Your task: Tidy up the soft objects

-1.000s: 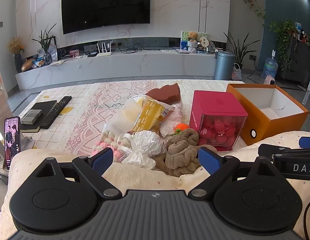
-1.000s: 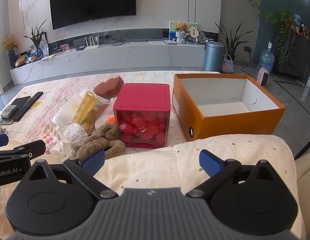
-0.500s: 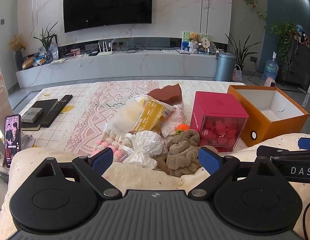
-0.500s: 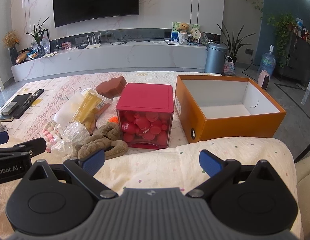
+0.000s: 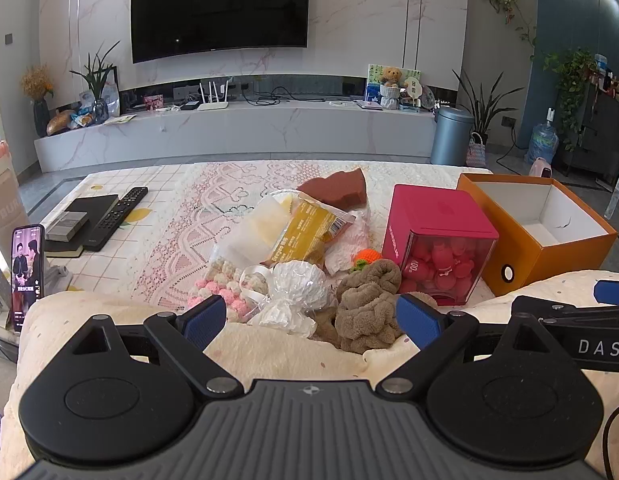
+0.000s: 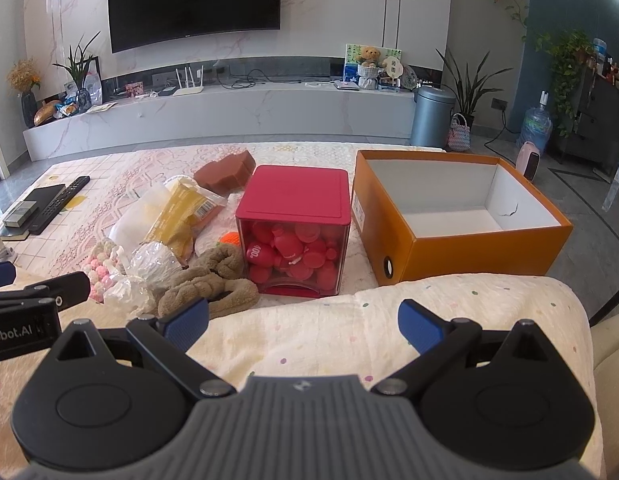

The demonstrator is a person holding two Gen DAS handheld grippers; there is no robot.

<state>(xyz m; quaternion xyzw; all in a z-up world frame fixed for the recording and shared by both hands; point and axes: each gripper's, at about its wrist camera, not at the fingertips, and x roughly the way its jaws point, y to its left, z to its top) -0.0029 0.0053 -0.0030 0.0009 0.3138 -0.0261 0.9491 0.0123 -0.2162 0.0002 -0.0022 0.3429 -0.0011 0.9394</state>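
While both grippers hover with jaws wide and empty, I aim the left gripper (image 5: pixel 307 316) low over the brown towel (image 5: pixel 367 306) beside the red box (image 5: pixel 439 240), pinching its bulk for the orange box (image 6: pixel 461 216).

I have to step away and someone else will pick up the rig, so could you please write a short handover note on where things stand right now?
Left gripper: open, empty, low over the cream quilt, facing the pile.
Right gripper: open, empty, over the quilt.
Brown towel, white wrapped bundle, pink and white pompoms, yellow snack bag and brown sponge lie heaped left of the red box.
Orange box, to its right, holds nothing.
Done: nothing sorted.
Left: every soft item, probably into the orange box.
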